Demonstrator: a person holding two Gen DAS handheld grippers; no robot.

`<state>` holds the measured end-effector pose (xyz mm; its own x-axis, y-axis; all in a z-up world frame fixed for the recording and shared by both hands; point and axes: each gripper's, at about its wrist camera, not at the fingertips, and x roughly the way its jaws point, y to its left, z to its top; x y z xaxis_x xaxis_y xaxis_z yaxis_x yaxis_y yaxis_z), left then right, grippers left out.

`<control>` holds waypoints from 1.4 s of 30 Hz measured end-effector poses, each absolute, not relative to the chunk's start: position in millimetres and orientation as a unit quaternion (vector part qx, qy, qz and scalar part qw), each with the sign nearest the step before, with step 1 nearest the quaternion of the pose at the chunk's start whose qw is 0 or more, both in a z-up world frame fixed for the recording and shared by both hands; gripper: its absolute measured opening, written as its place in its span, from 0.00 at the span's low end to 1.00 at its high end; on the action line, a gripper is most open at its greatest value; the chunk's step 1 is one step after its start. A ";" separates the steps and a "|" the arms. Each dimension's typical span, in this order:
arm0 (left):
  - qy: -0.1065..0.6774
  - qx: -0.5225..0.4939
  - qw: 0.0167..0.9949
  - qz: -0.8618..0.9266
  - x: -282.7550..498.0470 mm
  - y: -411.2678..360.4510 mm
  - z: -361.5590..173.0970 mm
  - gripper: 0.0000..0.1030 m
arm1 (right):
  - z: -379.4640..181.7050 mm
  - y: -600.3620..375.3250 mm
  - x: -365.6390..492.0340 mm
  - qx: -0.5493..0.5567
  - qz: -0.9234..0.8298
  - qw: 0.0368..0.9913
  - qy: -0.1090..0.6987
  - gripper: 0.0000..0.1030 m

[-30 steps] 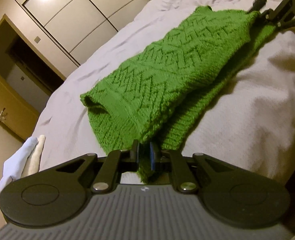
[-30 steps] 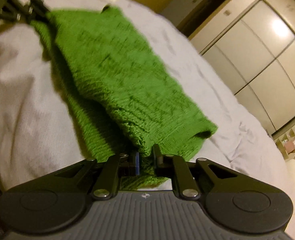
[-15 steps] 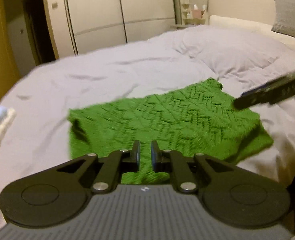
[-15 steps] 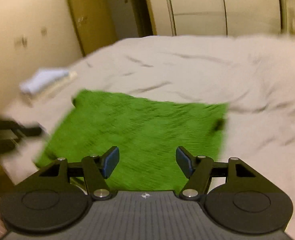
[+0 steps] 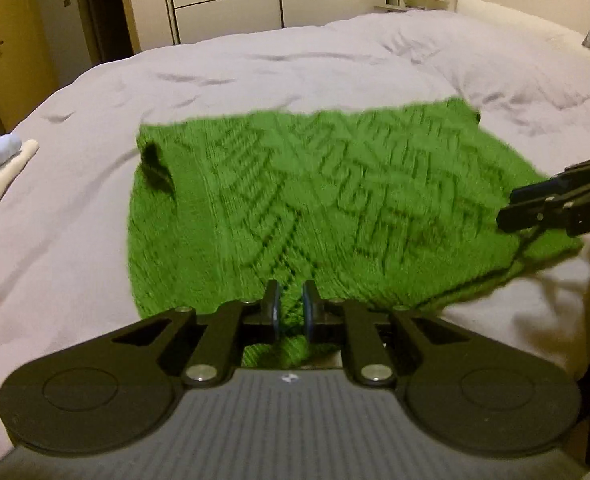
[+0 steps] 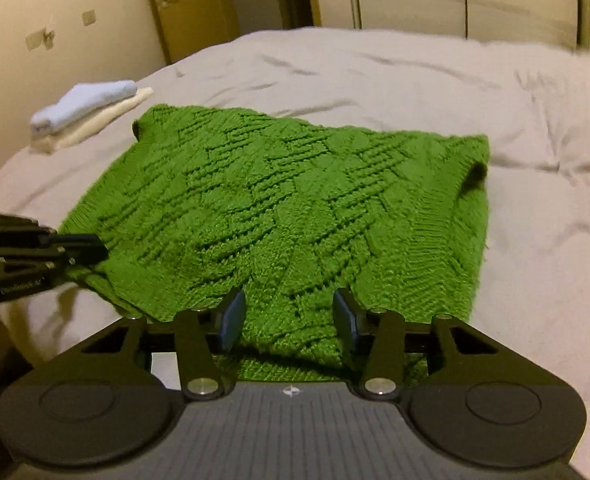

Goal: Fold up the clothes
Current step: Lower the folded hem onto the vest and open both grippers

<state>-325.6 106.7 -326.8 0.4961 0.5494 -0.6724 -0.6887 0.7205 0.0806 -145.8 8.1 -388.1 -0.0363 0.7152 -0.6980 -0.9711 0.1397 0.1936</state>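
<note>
Left gripper (image 5: 291, 309) had its fingers nearly together with nothing clearly pinched, the right gripper (image 6: 289, 317) spread wide, both at the near edge of the green knit sweater (image 6: 279, 216) — it lay doubled over on the bed (image 6: 375, 76). Probably one more fold remained before it joined the folded pile (image 6: 85, 110) — a judgement only

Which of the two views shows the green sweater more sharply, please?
Right wrist view: the sweater has a crisp knit pattern, with only the far wardrobe blurred. Left wrist view: the sweater is smeared by motion blur, and the fisheye lens curves the bed.
</note>
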 end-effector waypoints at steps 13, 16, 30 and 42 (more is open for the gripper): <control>0.302 -0.117 0.845 0.424 -286.1 272.9 -311.1 0.14 | -368.0 126.5 -53.0 -0.140 0.566 0.742 0.330 0.50; 0.327 -0.156 0.828 0.428 -297.1 298.6 -345.9 0.14 | -400.8 140.5 -31.2 -0.152 0.548 0.737 0.365 0.49; 0.291 -0.132 0.860 0.398 -335.6 150.4 -304.4 0.15 | -359.9 34.1 -85.0 -0.088 0.588 0.726 0.346 0.49; 0.371 -0.191 0.775 0.475 -340.8 81.8 -316.7 0.18 | -387.4 -30.0 -136.2 -0.160 0.538 0.730 0.390 0.51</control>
